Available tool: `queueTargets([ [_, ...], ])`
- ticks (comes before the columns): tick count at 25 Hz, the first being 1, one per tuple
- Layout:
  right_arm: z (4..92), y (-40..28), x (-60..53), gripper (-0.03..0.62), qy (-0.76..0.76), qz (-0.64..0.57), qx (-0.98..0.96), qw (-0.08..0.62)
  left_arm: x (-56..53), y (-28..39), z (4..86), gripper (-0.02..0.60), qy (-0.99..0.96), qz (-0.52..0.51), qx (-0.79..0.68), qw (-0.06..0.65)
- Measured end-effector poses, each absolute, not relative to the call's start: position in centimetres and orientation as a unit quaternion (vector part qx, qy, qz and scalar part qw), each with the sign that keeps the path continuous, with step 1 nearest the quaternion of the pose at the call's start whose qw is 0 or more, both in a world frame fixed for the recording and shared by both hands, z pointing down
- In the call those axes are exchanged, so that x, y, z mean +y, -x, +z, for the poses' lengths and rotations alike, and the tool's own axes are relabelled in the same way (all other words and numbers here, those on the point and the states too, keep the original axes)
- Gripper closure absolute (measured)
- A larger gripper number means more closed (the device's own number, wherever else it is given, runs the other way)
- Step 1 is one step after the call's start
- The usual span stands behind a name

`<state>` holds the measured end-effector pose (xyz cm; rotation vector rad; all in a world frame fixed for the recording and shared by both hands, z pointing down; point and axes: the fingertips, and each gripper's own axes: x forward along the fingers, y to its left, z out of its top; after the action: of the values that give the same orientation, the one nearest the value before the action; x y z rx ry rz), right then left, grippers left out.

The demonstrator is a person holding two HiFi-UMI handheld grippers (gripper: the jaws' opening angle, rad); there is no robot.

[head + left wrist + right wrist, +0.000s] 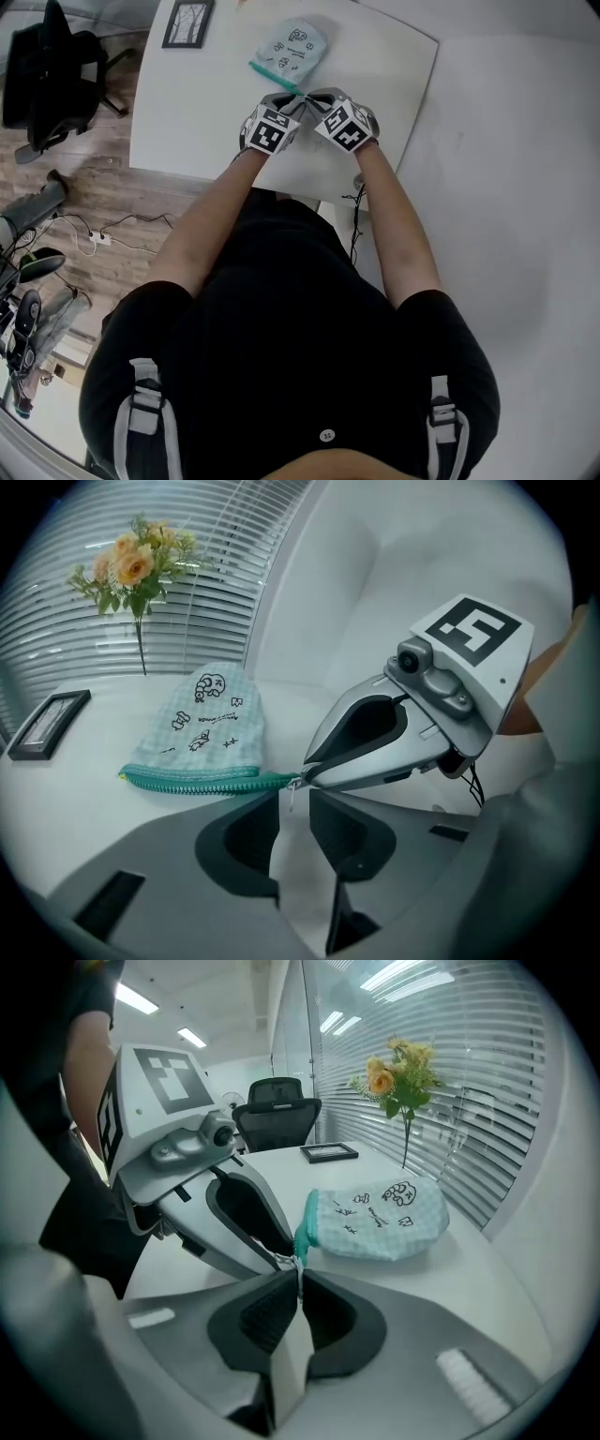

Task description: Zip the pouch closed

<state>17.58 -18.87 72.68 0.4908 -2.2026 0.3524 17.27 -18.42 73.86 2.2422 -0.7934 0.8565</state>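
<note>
Left gripper [293, 797]: nearest to me, tips down at the table. The jaws stand a little apart with a narrow white gap between them. They straddle the near end of the zip and I see nothing pinched yet.
Why it sits there: my read is it's lined up to pin the pouch's end, so the fabric won't drag when the slider gets pulled.
Right gripper [298, 1275]: jaws are together, clamped on the thin silver zip pull [292, 1262], which shows as a sliver right at the tips.
Both tools: nose to nose, tips all but touching, both angled down onto that same corner.
Zip [192, 780]: a teal line along the pouch's near edge, running from the gripper tips out to the far corner. I can't tell from here how much of it is meshed.
Pouch [206, 719]: a pale checked one with little doodles, lying flat on the white table [66, 808] just beyond the tips, with its body spread away from me. That lie leaves the zip edge easy to reach.
Picture frame [47, 724]: further out to the left, well apart from the pouch.
Flowers [131, 564]: at the back, upright against the blinds [56, 649].
</note>
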Motion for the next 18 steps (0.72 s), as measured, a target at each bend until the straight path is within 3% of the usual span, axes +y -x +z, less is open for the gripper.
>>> queueTargets([
  [6,72.2,-17.5,-18.5,0.568,-0.197,0.137,-0.876,0.418,-18.5,-17.2,73.0,0.561,-0.847,0.325,-0.301,0.293],
  [18,71.6,-17.6,-18.5,0.569,-0.203,0.128,-0.869,0.432,-18.4,-16.9,72.6,0.571,-0.839,0.341,-0.311,0.286],
])
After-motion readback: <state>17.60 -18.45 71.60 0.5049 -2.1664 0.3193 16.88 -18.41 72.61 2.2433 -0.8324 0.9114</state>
